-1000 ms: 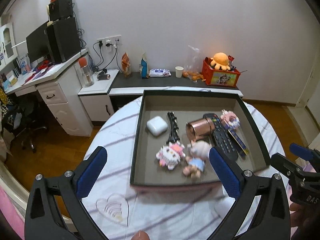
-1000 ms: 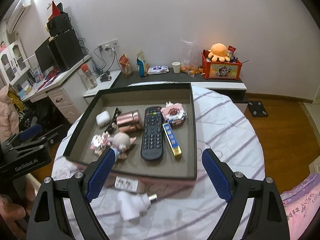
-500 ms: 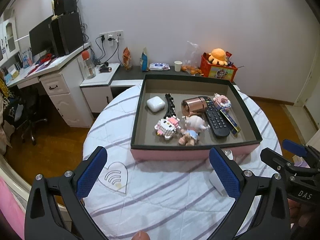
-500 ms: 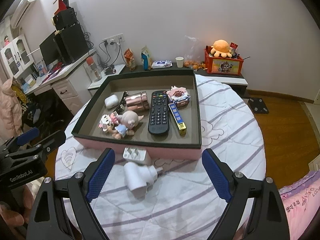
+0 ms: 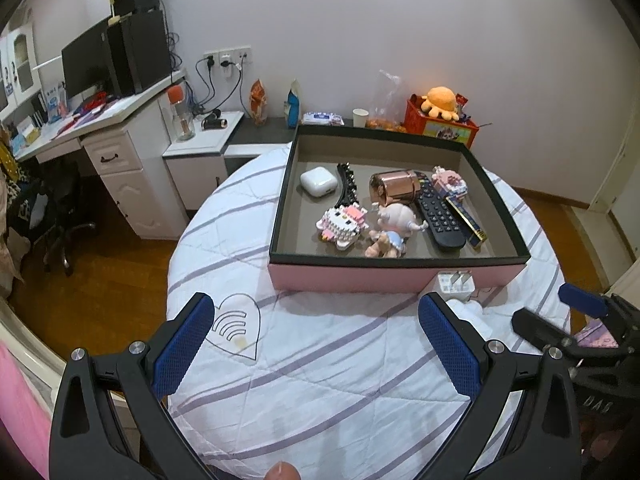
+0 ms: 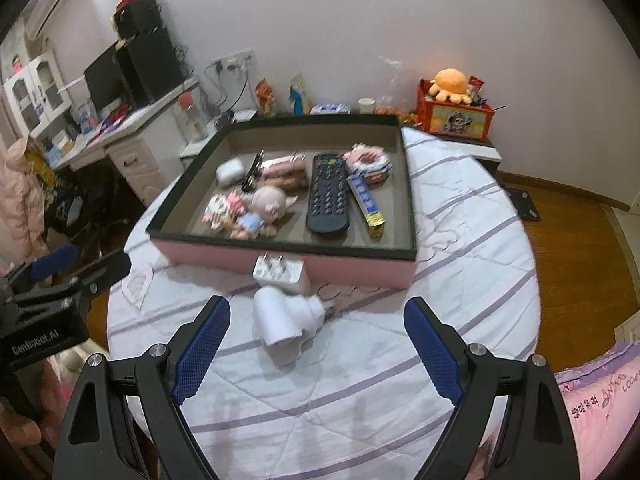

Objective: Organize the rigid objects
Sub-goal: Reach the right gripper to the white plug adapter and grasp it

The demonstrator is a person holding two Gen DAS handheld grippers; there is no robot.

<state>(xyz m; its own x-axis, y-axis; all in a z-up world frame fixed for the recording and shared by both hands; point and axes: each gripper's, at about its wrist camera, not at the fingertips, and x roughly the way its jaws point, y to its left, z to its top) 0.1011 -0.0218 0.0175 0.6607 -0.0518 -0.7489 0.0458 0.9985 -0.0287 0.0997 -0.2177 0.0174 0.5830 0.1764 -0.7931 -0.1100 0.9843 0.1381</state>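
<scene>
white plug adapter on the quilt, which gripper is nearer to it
Right. The right gripper frames the white plug adapter, open just short of it; the left gripper hangs further to its left.

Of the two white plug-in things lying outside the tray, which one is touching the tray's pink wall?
The flat square charger with two prongs up, against the tray. The rounded plug lies apart from the wall, nearer the camera.
</scene>
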